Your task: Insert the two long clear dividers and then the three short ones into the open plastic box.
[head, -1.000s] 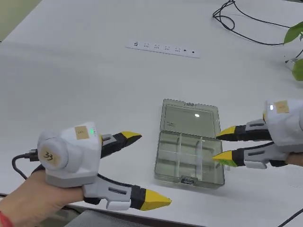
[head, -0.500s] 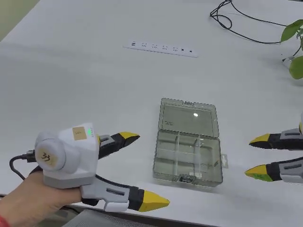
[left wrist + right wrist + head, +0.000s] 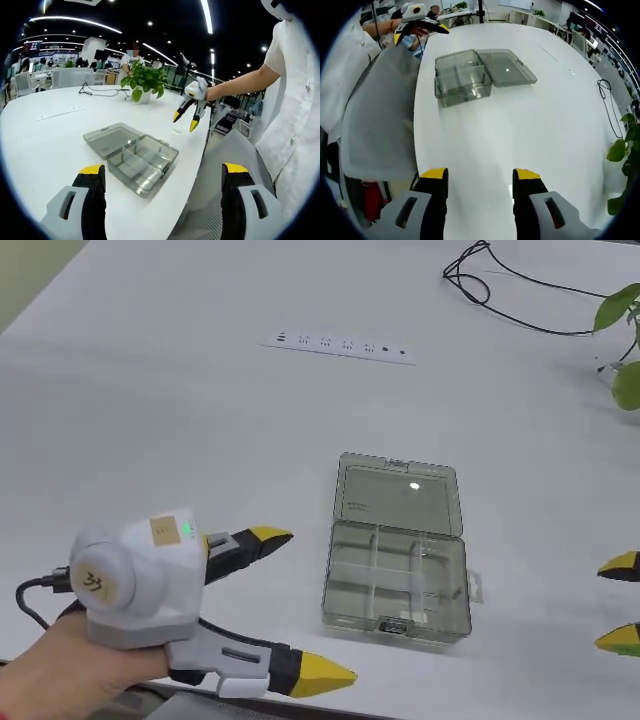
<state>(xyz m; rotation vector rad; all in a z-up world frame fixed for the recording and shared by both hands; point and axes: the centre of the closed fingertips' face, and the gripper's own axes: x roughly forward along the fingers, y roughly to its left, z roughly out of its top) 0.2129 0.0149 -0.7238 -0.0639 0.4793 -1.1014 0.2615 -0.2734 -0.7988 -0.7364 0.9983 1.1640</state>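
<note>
The open plastic box (image 3: 345, 585) lies on the white table with its lid (image 3: 400, 495) flat behind it. Clear dividers (image 3: 400, 575) stand inside and split it into compartments. A small clear piece (image 3: 476, 585) lies against the box's right side. My left gripper (image 3: 305, 605) is open, left of the box near the table's front edge, with nothing in it. My right gripper (image 3: 620, 602) is open at the far right, well away from the box. In the left gripper view the box (image 3: 142, 160) sits just ahead of the open left gripper (image 3: 163, 169). The box (image 3: 462, 80) is far ahead of the open right gripper (image 3: 480, 174).
A white power strip (image 3: 338, 344) lies at the back of the table, with a black cable (image 3: 510, 285) coiled at the back right. A potted plant (image 3: 625, 340) stands at the right edge. The table's front edge runs close under both grippers.
My right gripper has pulled back from the box's right side to the right edge of the head view, open throughout. The left gripper has hardly moved.
</note>
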